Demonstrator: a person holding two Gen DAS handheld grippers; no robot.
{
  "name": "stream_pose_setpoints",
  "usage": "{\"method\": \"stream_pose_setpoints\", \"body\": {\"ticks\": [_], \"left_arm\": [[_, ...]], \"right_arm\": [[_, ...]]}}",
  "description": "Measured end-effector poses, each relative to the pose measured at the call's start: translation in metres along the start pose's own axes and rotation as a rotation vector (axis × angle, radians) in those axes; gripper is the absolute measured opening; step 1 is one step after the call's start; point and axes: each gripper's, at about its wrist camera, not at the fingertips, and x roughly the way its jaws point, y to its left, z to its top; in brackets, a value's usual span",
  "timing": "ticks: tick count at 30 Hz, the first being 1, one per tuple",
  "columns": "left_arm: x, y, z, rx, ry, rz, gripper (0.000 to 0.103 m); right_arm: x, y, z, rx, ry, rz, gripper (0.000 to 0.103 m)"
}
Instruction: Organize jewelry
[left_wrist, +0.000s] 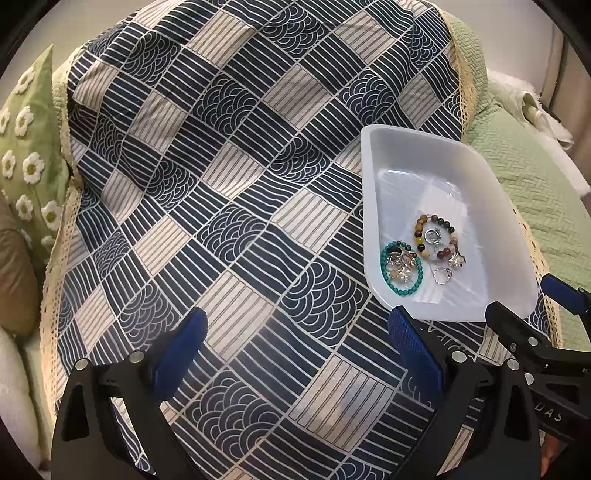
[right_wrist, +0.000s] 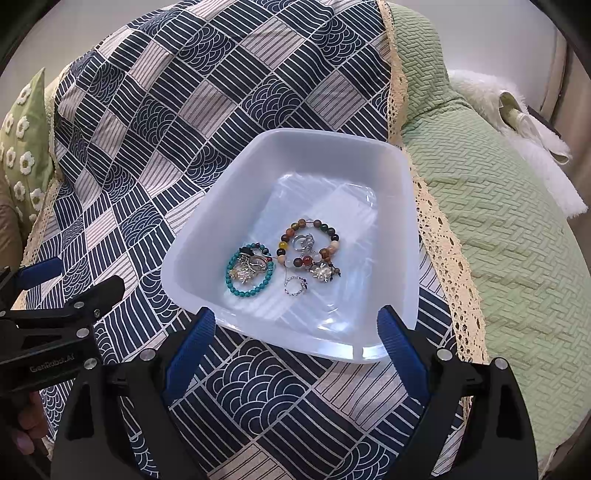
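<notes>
A white plastic tray (right_wrist: 229, 192) lies on the blue patterned cloth (left_wrist: 229, 192). It holds a turquoise bead bracelet (right_wrist: 236, 290) with small metal pieces inside it, a multicoloured bead bracelet (right_wrist: 295, 227) around a silver charm, and a silver ring (right_wrist: 294, 286). The tray also shows in the left wrist view (left_wrist: 373, 162), at the right. My right gripper (right_wrist: 295, 332) is open and empty, its jaws straddling the tray's near edge. My left gripper (left_wrist: 297, 332) is open and empty above the cloth, left of the tray.
A green quilted cover (right_wrist: 498, 236) lies right of the cloth's lace edge. A green daisy cushion (left_wrist: 26, 147) sits at the left. White fluffy fabric (right_wrist: 517, 133) lies at the far right.
</notes>
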Motion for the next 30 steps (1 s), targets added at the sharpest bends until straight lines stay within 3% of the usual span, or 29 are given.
{"method": "stream_pose_setpoints", "body": {"ticks": [30], "left_arm": [[0.0053,-0.0034,-0.0016,0.018,0.022,0.001,0.094]], "right_arm": [[0.0010,-0.0023,-0.0011,-0.002,0.005,-0.001,0.088]]}}
